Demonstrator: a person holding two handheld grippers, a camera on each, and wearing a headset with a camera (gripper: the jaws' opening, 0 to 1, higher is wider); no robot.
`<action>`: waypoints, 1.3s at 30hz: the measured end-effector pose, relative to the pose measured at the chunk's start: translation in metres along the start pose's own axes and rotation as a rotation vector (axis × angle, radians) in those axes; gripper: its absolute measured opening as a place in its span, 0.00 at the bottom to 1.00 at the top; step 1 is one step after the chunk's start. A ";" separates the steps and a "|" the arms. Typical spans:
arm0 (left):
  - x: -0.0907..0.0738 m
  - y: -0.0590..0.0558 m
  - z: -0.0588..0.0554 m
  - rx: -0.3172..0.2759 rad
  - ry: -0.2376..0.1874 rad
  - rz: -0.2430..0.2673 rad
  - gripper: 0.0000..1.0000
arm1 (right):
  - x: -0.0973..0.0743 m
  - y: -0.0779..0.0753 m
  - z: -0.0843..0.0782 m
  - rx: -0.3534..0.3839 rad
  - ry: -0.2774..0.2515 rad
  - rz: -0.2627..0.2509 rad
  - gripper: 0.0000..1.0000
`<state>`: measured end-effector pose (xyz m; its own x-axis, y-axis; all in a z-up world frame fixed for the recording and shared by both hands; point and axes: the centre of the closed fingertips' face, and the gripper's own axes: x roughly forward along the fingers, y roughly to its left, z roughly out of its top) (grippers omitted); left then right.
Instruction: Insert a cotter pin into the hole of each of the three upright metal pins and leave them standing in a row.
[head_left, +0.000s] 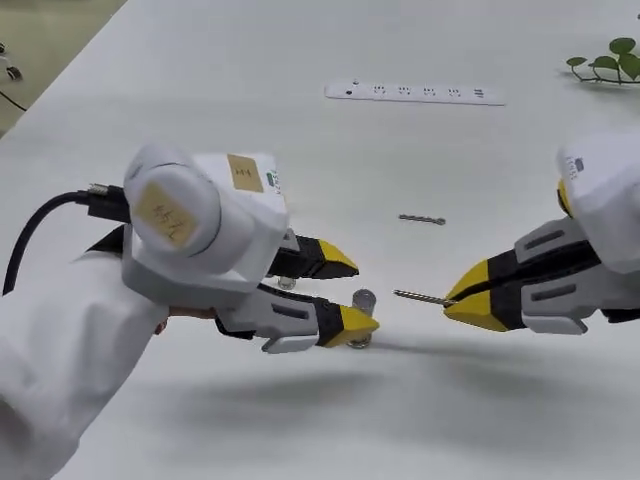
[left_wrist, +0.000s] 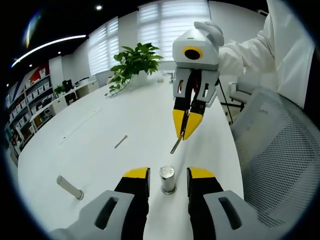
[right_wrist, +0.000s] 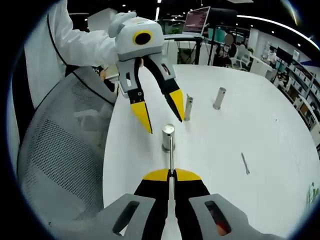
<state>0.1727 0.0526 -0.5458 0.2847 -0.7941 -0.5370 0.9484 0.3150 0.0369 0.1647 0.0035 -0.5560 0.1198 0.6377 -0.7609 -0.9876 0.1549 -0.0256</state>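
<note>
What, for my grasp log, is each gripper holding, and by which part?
Right gripper pinches a cotter pin by one end; left gripper is open, holding nothing.

The tabletop (head_left: 300, 150) is overlooked from above; one upright pin (left_wrist: 167, 179) is shared closely, from opposite sides, by both gripper views.

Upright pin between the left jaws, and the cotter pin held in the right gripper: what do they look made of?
The upright pin looks like bare metal, likely steel or aluminium: silvery, with a bright, reflective flat top. The cotter pin looks like thin metal wire, grey and duller; which alloy, I cannot tell.
</note>
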 end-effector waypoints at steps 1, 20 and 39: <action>0.001 0.000 -0.001 0.000 0.003 -0.003 0.26 | 0.001 0.000 -0.001 0.001 0.004 0.000 0.00; 0.011 0.000 -0.008 0.007 0.052 -0.049 0.10 | 0.015 -0.001 -0.007 -0.028 0.042 0.010 0.00; 0.012 -0.001 -0.009 0.003 0.052 -0.067 0.10 | 0.024 0.001 0.014 -0.065 0.023 0.024 0.00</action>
<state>0.1736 0.0476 -0.5593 0.2128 -0.7852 -0.5815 0.9655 0.2605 0.0014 0.1681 0.0294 -0.5657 0.0939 0.6234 -0.7763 -0.9948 0.0898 -0.0482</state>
